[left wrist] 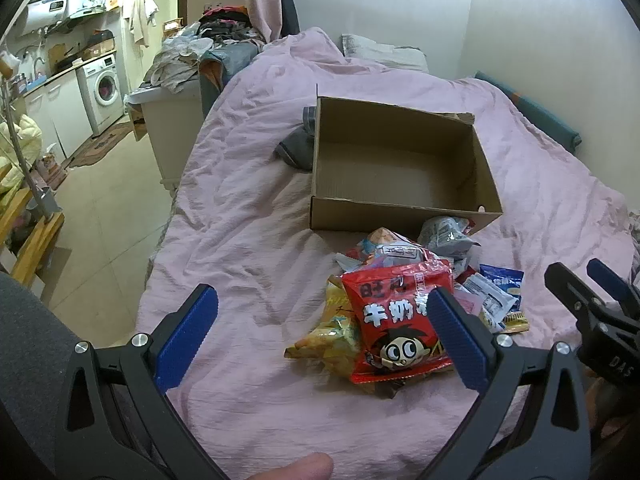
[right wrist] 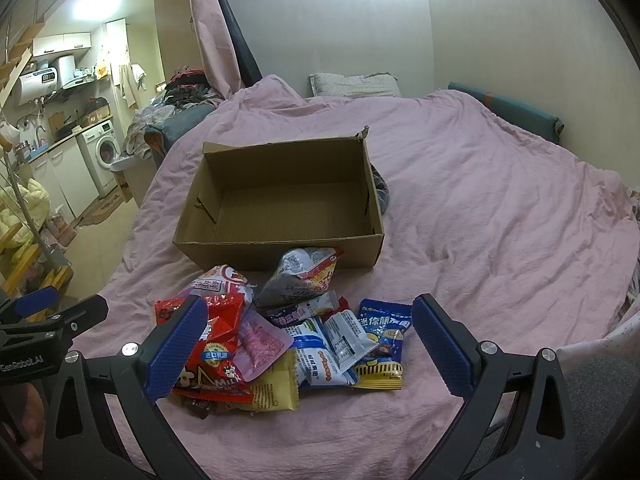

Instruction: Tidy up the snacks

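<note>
An empty open cardboard box (left wrist: 404, 200) (right wrist: 280, 246) sits on the pink bedspread. In front of it lies a pile of snack packets: a red milk-candy bag (left wrist: 394, 320) (right wrist: 216, 344), a yellow chip bag (left wrist: 332, 336), a grey packet (left wrist: 446, 234) (right wrist: 300, 276), a pink pouch (right wrist: 260, 340), a yellow packet (right wrist: 276, 392), white-blue packets (right wrist: 320, 356) and a dark blue packet (right wrist: 384, 340). My left gripper (left wrist: 320, 320) is open and empty, left of the pile. My right gripper (right wrist: 308, 336) is open and empty, hovering over the pile; it also shows in the left wrist view (left wrist: 592, 284).
The pink bedspread (right wrist: 500, 220) covers the whole bed. A grey garment (left wrist: 296, 148) lies beside the box. A pillow (right wrist: 352, 84) and a teal cushion (right wrist: 512, 112) lie by the wall. The bed's left edge drops to the floor (left wrist: 108, 208); a kitchen with a washing machine (left wrist: 104, 88) lies beyond.
</note>
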Tool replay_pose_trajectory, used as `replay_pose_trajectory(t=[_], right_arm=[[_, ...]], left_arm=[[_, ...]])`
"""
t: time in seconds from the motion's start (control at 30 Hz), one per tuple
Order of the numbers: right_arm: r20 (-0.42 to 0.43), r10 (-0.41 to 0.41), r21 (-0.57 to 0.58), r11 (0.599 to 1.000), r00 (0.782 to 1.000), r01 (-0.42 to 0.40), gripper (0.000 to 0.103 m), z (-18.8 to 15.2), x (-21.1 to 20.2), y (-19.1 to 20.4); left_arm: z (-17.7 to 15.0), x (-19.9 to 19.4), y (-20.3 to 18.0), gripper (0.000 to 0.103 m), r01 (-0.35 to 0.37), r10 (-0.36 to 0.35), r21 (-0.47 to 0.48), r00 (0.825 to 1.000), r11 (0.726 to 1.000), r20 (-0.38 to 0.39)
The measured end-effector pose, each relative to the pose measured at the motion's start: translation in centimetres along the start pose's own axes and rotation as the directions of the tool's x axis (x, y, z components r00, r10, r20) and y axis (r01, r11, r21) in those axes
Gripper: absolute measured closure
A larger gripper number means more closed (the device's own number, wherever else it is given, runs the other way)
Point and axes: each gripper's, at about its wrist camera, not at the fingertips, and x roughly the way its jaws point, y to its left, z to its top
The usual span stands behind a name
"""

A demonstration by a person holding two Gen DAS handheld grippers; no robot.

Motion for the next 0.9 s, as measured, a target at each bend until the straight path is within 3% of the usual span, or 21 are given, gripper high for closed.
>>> replay_pose_trajectory(t=[0.33,0.63,0.77,0.9], right_arm=[[-0.026,0.015,0.054,0.998,1.0,-0.014,0.0,0.5,0.2,-0.6],[-0.008,0.027,0.042,0.999,1.0,-0.026,0.0,3.0,-0.2,-1.3],[-0.045,0.05,0.039,0.998,0.998,-0.048,0.0,4.3,1.0,-2.1],[-0.125,0.058,0.091,0.995,0.99,-0.047,0.0,4.5,3.5,-3.8]], left_arm=[[0.5,0.0,-0.4,0.0,-0.003,0.003,0.015,1.0,1.0,-0.018],[2.0,0.1,-0.4,0.0,-0.026,0.026,0.006,0.999,1.0,-0.047],[3.1,1.1,-0.2,0.0,-0.033,0.031,-0.011,0.995,0.999,-0.1],[3.6,3.2,-0.1,0.0,-0.043,0.033,-0.045,0.979,0.998,-0.201]])
